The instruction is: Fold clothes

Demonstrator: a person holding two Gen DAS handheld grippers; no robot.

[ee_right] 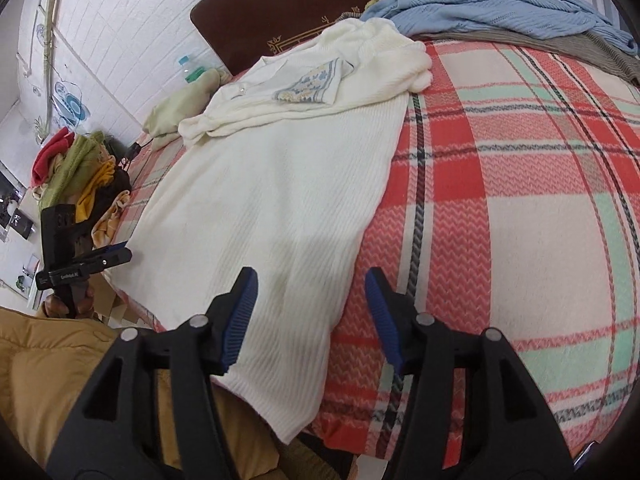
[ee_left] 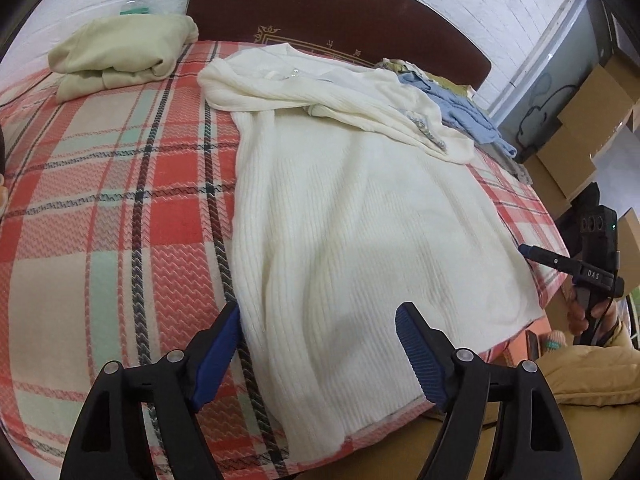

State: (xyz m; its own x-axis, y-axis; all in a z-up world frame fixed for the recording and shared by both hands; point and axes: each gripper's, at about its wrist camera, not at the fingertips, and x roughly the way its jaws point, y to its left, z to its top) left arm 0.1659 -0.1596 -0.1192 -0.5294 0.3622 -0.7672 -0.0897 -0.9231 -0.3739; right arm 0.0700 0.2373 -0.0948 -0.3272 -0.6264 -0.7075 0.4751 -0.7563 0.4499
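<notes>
Left wrist view: the left gripper [ee_left: 318, 334] hangs low in the frame with its blue pads spread wide and nothing between them, poised over the near hem of a cream ribbed sweater [ee_left: 360, 216]. That sweater fills the centre of the frame, its body flat on the plaid bedspread [ee_left: 120, 200] and both sleeves already laid across the chest in the upper middle. At upper left sits a folded pale-green garment [ee_left: 120, 56] with a water bottle [ee_left: 136, 0] behind it; a blue knit [ee_left: 456, 108] lies heaped at upper right. At the right edge the right gripper [ee_left: 524, 249] shows side-on, and from here I cannot tell how its jaws stand.

Right wrist view: the right gripper [ee_right: 312, 304] is likewise released, jaws apart and empty, straddling the sweater's [ee_right: 260, 200] right edge near the bottom hem. A small patterned piece [ee_right: 312, 82] rests on the crossed sleeves in the upper middle. The blue knit [ee_right: 500, 8] spreads across the upper right, and the left gripper [ee_right: 120, 249] sits at the left edge beside the sweater's other side.

My judgement: the sleeves are in and the body fold is in hand. Next, each gripper likely needs to pinch a hem corner, lift evenly and carry the hem toward the collar without dragging the sleeves loose.
</notes>
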